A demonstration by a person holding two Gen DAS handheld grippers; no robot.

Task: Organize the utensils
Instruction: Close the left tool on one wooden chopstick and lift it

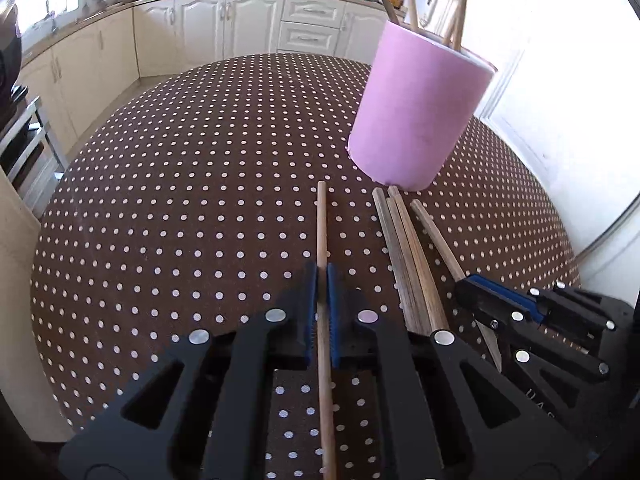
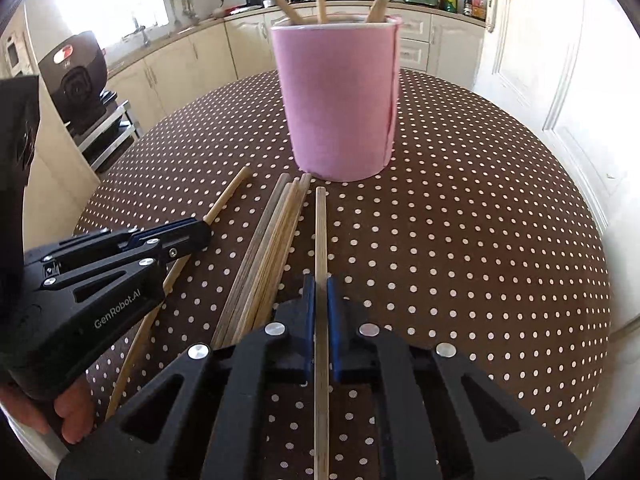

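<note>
A pink cylindrical holder (image 1: 416,108) (image 2: 340,100) stands on the polka-dot table with several wooden chopsticks upright in it. My left gripper (image 1: 322,280) is shut on a light wooden chopstick (image 1: 321,224) that lies along the table toward the holder. My right gripper (image 2: 321,288) is shut on another chopstick (image 2: 320,228) pointing at the holder's base. A bundle of loose chopsticks (image 1: 404,248) (image 2: 272,248) lies on the table between the two grippers. The right gripper also shows in the left wrist view (image 1: 472,284), and the left gripper in the right wrist view (image 2: 200,228).
The brown dotted tablecloth (image 1: 200,200) (image 2: 460,220) covers a round table. Kitchen cabinets (image 1: 224,28) and a counter run behind. A white door (image 2: 532,60) is on the right. A black appliance (image 2: 76,76) sits on a rack at the left.
</note>
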